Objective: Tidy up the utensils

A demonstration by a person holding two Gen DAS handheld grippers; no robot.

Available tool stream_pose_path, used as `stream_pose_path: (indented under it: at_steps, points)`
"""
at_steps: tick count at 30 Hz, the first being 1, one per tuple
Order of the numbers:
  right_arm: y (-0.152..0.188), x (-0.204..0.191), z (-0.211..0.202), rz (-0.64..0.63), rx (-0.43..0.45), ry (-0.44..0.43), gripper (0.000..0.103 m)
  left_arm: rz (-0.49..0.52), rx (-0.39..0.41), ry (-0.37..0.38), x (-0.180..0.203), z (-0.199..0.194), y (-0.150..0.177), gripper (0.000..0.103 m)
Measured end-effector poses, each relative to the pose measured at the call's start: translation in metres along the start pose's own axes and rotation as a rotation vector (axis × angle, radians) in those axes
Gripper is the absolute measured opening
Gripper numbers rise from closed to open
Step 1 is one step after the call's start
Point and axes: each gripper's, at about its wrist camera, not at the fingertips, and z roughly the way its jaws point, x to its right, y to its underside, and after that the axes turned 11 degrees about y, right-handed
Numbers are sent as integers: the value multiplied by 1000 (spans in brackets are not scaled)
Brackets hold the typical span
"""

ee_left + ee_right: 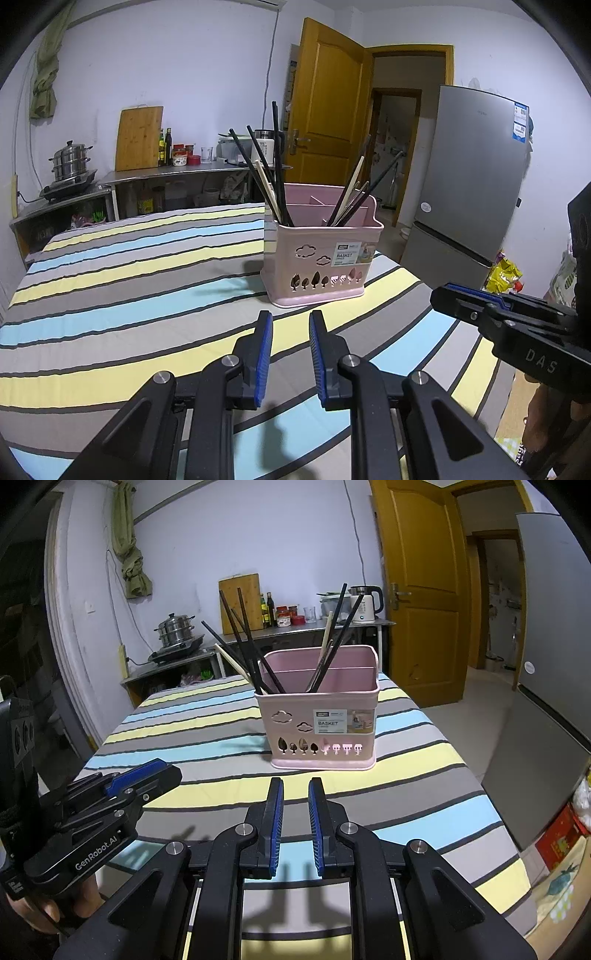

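A pink utensil basket [280,243] [266,705] stands upright on the striped tablecloth, ahead of both grippers. Several dark and pale chopsticks [277,162] [246,638] lean in two bunches at the left and right of its front compartment. In the left wrist view my left gripper [291,318] hovers low over the cloth just short of the basket, open by a narrow gap with nothing between the blue pads. My right gripper [295,785] is likewise open and empty, just short of the basket. Each gripper shows at the side of the other's view, left gripper [162,770] and right gripper [443,293].
The striped table [110,295] [424,775] drops off at its right edge toward a grey fridge [472,177]. Behind stands a steel counter [177,173] with a steamer pot [70,158], cutting board, bottles and kettle. A yellow door [328,96] is open. A hand [74,901] holds the left gripper.
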Motion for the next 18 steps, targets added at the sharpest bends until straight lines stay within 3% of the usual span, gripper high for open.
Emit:
stream_pose_path:
  at_steps: [18]
  points:
    - [0,0,1,-1,-4,0,14,-4,2,0,0,-1,0,20]
